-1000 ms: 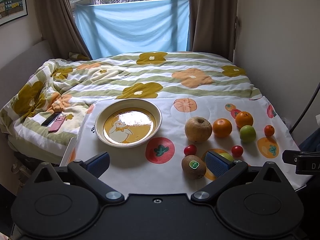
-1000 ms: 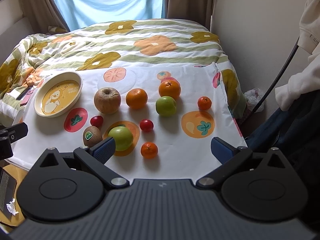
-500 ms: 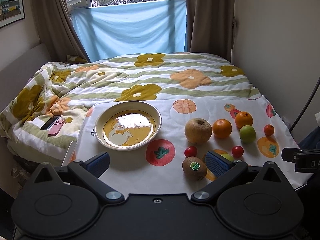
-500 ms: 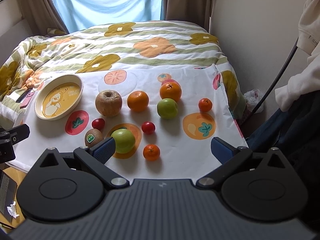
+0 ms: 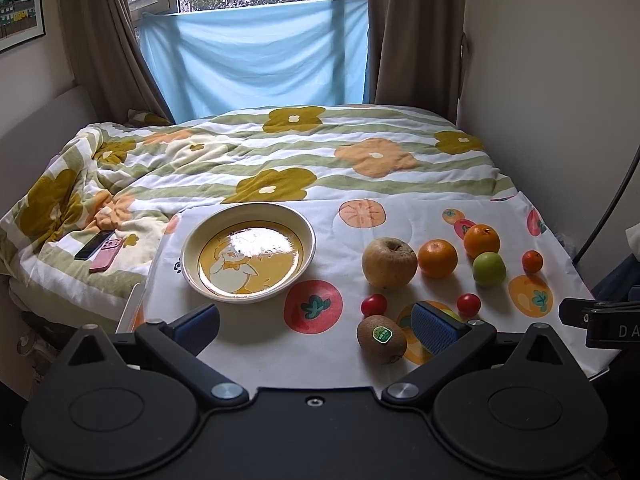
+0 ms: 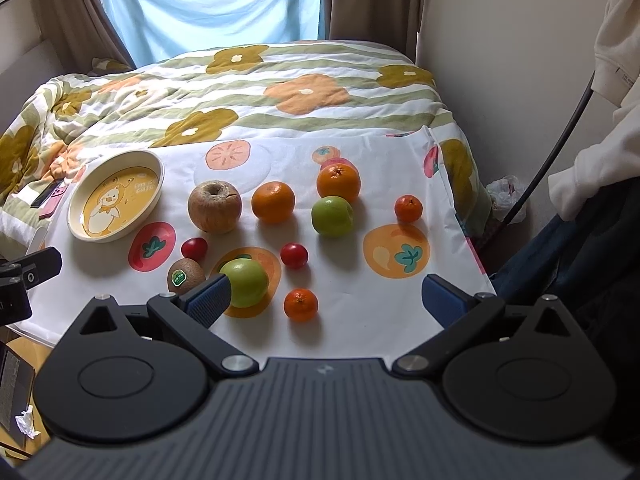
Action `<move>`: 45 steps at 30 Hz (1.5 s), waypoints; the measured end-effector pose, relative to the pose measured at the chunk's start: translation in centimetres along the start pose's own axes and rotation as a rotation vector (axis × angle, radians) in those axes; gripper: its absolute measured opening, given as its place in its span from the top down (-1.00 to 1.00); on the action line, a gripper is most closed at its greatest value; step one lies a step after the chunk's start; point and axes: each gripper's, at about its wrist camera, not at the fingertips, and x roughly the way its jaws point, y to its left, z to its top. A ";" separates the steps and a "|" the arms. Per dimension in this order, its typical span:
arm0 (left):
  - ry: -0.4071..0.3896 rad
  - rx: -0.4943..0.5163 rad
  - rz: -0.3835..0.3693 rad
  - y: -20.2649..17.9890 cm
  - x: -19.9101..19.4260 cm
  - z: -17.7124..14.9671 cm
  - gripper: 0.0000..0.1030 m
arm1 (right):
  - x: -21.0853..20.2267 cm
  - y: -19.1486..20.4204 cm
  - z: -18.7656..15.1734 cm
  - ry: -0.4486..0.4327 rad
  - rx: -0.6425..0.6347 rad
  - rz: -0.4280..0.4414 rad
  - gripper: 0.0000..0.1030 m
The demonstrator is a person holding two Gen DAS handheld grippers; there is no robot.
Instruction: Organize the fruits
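Several fruits lie on a white fruit-print cloth (image 6: 360,312): a brown apple (image 6: 215,206), two oranges (image 6: 273,201) (image 6: 338,181), two green apples (image 6: 332,216) (image 6: 245,282), a kiwi (image 6: 185,276), two cherry tomatoes (image 6: 294,255) (image 6: 194,249) and two small tangerines (image 6: 301,304) (image 6: 408,208). An empty yellow duck plate (image 5: 208,236) sits at the cloth's left. My left gripper (image 5: 316,326) is open and empty above the near edge, the kiwi (image 5: 381,338) beside its right finger. My right gripper (image 6: 326,300) is open and empty, around the near tangerine.
The cloth lies on a bed with a flowered quilt (image 5: 280,160). Two phones (image 5: 100,250) lie on the quilt left of the plate. A wall (image 5: 560,80) is on the right, a curtained window (image 5: 256,56) behind. A person's sleeve (image 6: 600,120) and a cable are at right.
Both views have shifted slightly: the fruits sit a little lower in each frame and more window shows. No fruit has moved. Both grippers stay open.
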 end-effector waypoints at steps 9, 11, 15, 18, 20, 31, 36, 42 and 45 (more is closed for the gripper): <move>-0.004 0.006 0.002 -0.1 0.0 0.1 -1.00 | 0.0 -0.1 0.0 -0.003 0.002 0.001 -1.00; -0.006 0.005 0.002 -0.1 0.0 0.1 -1.00 | 0.0 -0.1 0.0 -0.003 0.001 0.001 -1.00; -0.008 0.003 0.006 -0.1 -0.1 0.1 -1.00 | 0.0 -0.1 0.1 -0.009 -0.003 0.003 -1.00; -0.010 0.003 0.009 0.0 -0.1 0.2 -1.00 | -0.1 -0.1 0.2 -0.012 0.001 0.004 -1.00; -0.012 0.003 0.011 0.0 -0.2 0.3 -1.00 | 0.0 -0.1 0.3 -0.014 0.001 0.005 -1.00; -0.018 0.001 0.017 0.0 -0.1 0.7 -1.00 | 0.2 0.0 0.7 -0.028 -0.005 0.007 -1.00; 0.002 -0.021 0.012 0.3 0.4 1.0 -1.00 | 0.2 -0.1 1.0 -0.042 -0.010 0.011 -1.00; 0.017 0.007 0.015 -0.4 1.1 0.6 -0.98 | 1.4 -0.7 0.9 -0.039 -0.001 0.055 -1.00; 0.024 0.032 0.015 -0.7 1.8 0.2 -0.97 | 2.5 -0.7 0.7 -0.030 0.000 0.078 -1.00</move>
